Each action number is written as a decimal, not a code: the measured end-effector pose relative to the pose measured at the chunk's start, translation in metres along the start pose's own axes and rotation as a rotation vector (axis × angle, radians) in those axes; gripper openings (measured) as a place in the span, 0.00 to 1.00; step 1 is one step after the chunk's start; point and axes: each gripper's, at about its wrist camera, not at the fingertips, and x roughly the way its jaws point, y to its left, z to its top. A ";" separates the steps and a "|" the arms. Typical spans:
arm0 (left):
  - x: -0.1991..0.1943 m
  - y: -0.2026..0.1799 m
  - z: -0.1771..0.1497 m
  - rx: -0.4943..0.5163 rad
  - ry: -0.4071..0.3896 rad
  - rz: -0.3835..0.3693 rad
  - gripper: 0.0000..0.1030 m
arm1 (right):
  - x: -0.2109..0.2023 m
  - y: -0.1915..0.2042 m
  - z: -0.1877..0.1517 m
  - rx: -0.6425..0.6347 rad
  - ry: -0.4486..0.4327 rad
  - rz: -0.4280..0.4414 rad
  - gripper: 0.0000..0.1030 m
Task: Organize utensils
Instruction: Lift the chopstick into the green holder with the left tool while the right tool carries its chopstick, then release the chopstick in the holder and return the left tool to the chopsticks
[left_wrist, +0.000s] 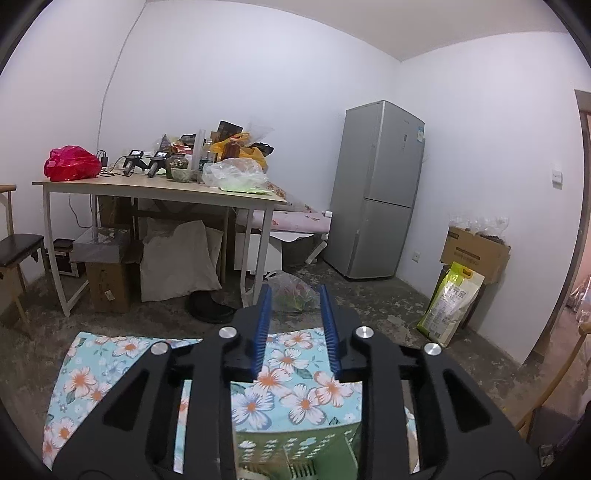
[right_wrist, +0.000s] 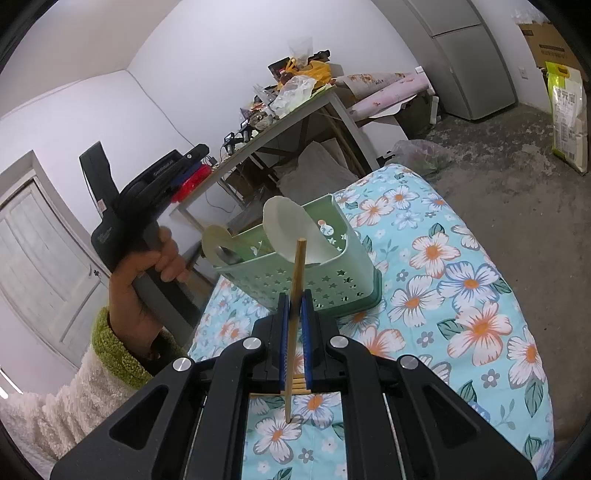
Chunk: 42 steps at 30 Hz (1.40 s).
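Standing nearly upright, chopstick (right_wrist: 296, 317) (top toward basket (right_wrist: 295, 269)) between fingers (right_wrist: 283, 332).

Rice bag (left_wrist: 451, 302): large Chinese characters at the lower right of the left wrist view, too blurred to read.
Cardboard box (left_wrist: 474, 251): a line of dark print on its front, illegible.
Fridge (left_wrist: 380, 188): a blue sticker near its top, unreadable.
Left gripper body (right_wrist: 162, 168): faint lettering, illegible.
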 end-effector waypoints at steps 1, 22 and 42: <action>-0.004 0.002 0.000 -0.003 0.000 0.001 0.27 | 0.000 0.000 0.000 -0.002 -0.001 -0.001 0.07; -0.132 0.070 -0.084 -0.073 0.189 0.063 0.82 | -0.018 0.034 0.026 -0.134 -0.102 0.044 0.06; -0.163 0.074 -0.160 -0.123 0.339 0.076 0.89 | -0.009 0.110 0.102 -0.418 -0.389 -0.007 0.06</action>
